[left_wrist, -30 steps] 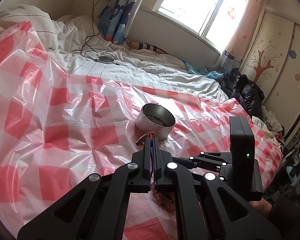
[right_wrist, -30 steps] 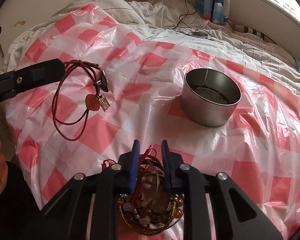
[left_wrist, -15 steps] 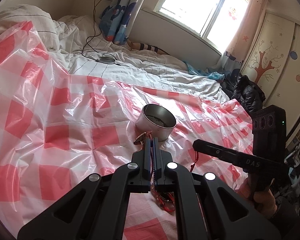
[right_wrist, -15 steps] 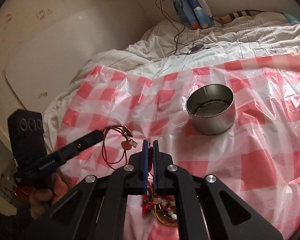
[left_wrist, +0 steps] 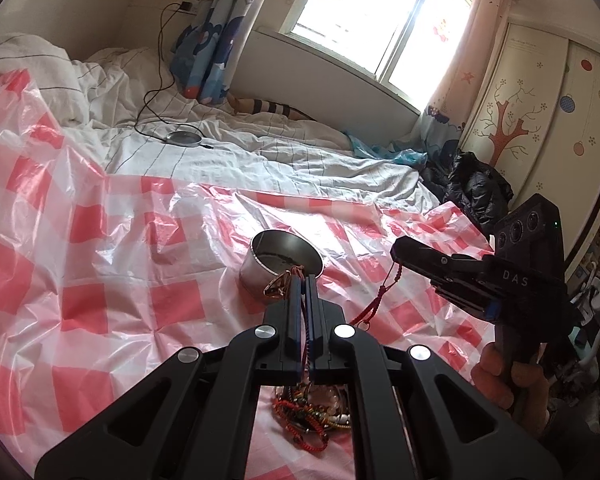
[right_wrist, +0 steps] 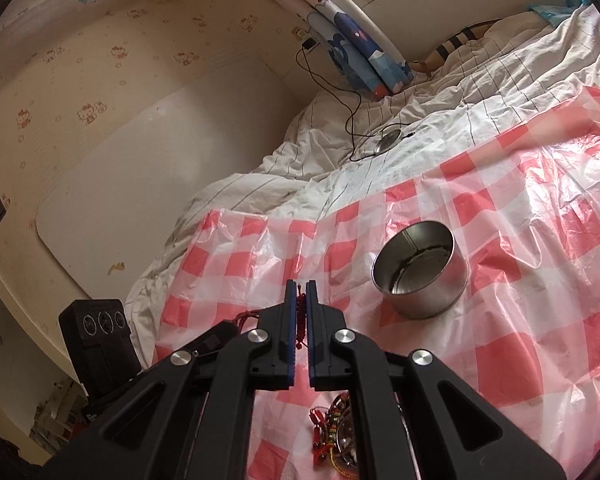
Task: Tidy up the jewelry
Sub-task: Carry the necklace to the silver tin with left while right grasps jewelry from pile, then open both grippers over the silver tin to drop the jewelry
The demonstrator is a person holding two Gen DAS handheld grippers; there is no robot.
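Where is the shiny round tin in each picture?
Left wrist view: the tin sits near the middle, on the red checked sheet, just beyond the left gripper.
Right wrist view: the tin sits right of the middle, beyond the right gripper.
Shared landmark: the blue curtain by the wall socket.

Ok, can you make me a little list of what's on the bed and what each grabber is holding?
surface: red-and-white checked plastic sheet spread over a white striped bed quilt
container: round shiny metal tin, open, upright on the sheet
pile: tangled heap of beaded bracelets and red cords on the sheet near the grippers
left gripper: shut on a dark red cord necklace with a metal charm
right gripper: shut on a red knotted cord bracelet hanging down from it
background: black cable with a round disc on the quilt
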